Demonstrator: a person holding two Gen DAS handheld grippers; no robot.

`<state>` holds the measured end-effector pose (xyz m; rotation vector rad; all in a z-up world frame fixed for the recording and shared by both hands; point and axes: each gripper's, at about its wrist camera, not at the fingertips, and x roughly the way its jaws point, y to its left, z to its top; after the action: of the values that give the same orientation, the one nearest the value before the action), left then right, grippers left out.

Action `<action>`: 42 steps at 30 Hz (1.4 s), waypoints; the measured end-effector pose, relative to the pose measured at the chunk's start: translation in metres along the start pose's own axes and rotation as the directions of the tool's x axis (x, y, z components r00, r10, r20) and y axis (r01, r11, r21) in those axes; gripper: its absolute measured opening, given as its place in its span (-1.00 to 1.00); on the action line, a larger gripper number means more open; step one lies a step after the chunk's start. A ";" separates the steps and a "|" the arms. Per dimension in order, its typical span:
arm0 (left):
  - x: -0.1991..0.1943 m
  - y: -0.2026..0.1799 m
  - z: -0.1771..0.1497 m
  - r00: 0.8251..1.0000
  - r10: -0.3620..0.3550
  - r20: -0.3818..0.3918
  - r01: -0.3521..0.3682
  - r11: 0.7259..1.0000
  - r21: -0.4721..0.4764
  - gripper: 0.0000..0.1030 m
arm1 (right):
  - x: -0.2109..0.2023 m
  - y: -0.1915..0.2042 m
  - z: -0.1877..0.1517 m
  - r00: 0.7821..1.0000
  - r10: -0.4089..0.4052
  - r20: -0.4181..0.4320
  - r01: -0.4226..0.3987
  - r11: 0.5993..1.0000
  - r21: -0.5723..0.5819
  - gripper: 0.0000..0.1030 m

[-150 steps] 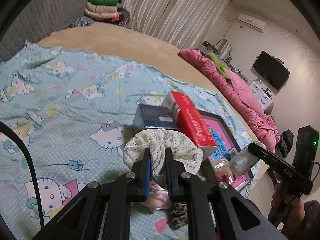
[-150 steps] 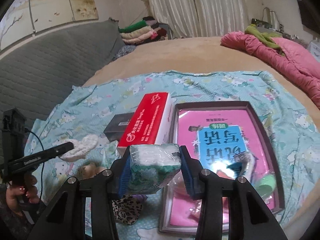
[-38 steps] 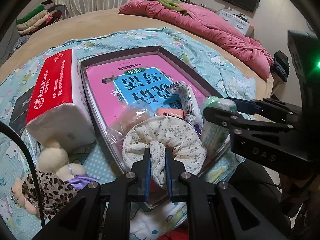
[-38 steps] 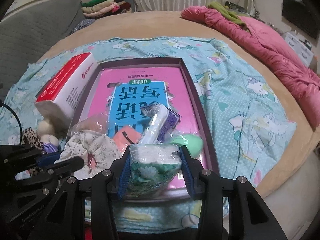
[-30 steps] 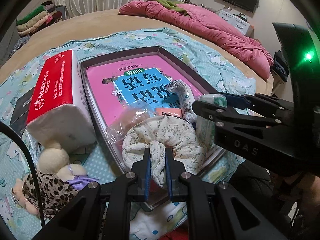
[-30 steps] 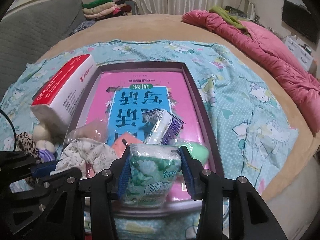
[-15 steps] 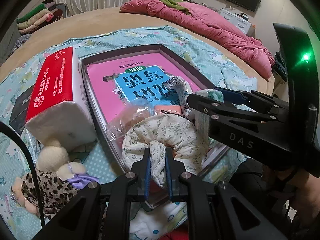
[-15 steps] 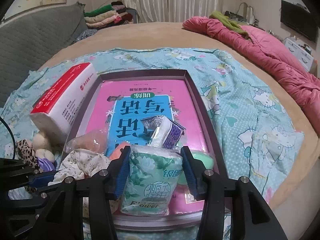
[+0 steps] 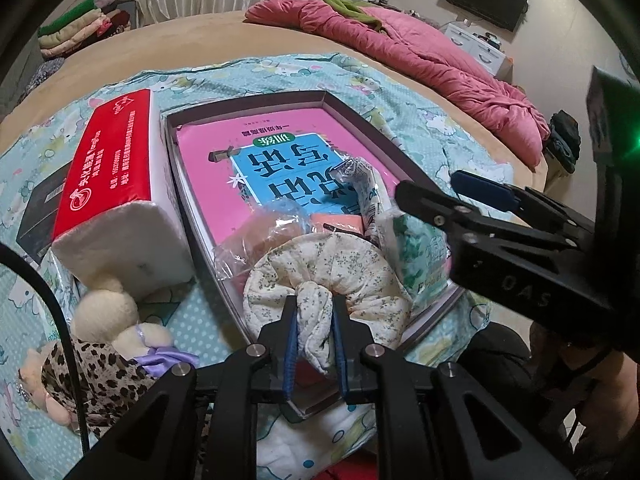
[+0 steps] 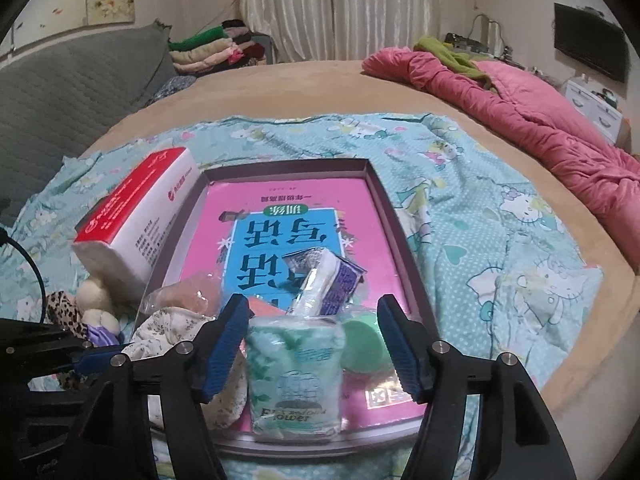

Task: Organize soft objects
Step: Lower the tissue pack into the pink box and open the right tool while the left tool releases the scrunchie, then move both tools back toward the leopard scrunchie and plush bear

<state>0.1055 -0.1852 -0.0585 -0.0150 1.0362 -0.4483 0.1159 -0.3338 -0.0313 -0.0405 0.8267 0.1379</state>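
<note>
You're looking at a cream floral scrunchie [image 9: 320, 276], a mint-green tissue pack [image 10: 295, 376], a pink-and-blue book [image 10: 280, 232], a red-and-white tissue brick [image 9: 108, 176], and a leopard-print plush [image 9: 84, 364].

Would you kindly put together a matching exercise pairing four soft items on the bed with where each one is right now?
Things:
1. floral scrunchie
2. green tissue pack
3. red tissue box
4. leopard-print plush toy

Places:
A. on the bedsheet, outside the tray, by the near end of the tissue box
B. pinched in the left gripper at the tray's near edge
C. lying in the tray between the right gripper's opening jaws
D. alongside the tray's outer wall

Pairs: 1-B, 2-C, 3-D, 4-A
</note>
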 end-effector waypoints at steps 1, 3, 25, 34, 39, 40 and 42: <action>0.000 0.000 0.000 1.000 0.002 -0.001 -0.002 1.000 0.001 -0.66 | -0.002 -0.002 0.000 1.000 -0.002 0.003 0.002 1.000 0.007 0.36; -0.002 -0.001 0.000 1.000 -0.001 0.000 0.001 1.000 -0.001 -0.63 | -0.005 -0.005 0.000 1.000 -0.005 0.007 0.005 1.000 0.019 0.38; -0.035 -0.009 0.009 0.998 0.019 0.057 -0.020 1.000 0.013 -0.08 | -0.027 -0.024 -0.003 0.999 -0.031 0.025 0.028 0.994 0.103 0.43; -0.052 -0.011 0.013 0.994 0.072 0.083 -0.074 0.997 0.022 0.15 | -0.037 -0.024 0.001 0.999 -0.037 0.036 0.034 0.994 0.101 0.44; -0.061 -0.009 0.014 0.991 0.097 0.091 -0.098 0.995 0.013 0.25 | -0.041 -0.023 0.004 0.998 -0.043 0.042 0.038 0.993 0.110 0.45; -0.064 -0.009 0.014 0.991 0.100 0.093 -0.102 0.995 0.013 0.26 | -0.042 -0.024 0.005 0.998 -0.039 0.043 0.034 0.993 0.113 0.45; -0.067 -0.009 0.013 0.990 0.104 0.095 -0.106 0.994 0.014 0.29 | -0.044 -0.024 0.006 0.998 -0.044 0.042 0.039 0.993 0.114 0.48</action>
<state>0.0849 -0.1711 0.0059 0.0346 0.9349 -0.3583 0.0943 -0.3622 0.0042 0.0523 0.7876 0.0524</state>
